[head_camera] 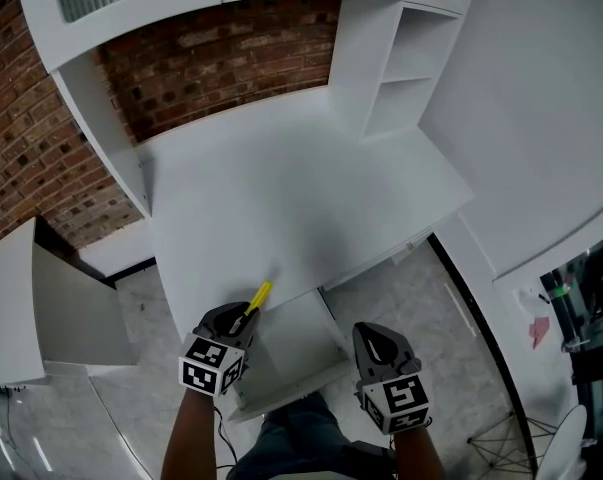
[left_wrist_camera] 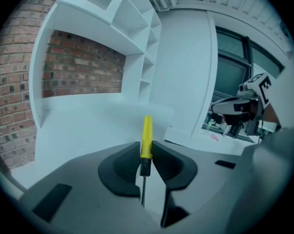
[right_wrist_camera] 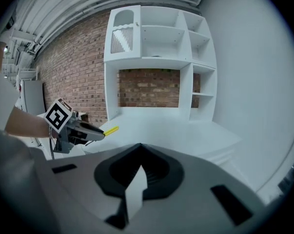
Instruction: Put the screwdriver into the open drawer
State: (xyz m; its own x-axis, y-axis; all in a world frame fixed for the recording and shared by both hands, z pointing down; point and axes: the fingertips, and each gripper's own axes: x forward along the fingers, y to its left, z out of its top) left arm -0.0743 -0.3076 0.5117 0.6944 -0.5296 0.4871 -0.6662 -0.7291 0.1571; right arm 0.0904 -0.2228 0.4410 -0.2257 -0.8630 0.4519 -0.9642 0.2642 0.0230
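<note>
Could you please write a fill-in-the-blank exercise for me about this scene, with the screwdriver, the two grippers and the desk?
1. The left gripper grips the screwdriver by its ____ handle.
2. The right gripper holds ____.
3. The drawer under the desk stands ____.
4. The wall behind the desk is of ____.

Missing words: yellow; nothing; open; brick.

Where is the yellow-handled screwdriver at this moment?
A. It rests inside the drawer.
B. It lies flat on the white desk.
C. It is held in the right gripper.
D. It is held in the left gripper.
D: in the left gripper view, the left gripper is closed on the screwdriver, with the yellow handle pointing forward out of it.
</note>
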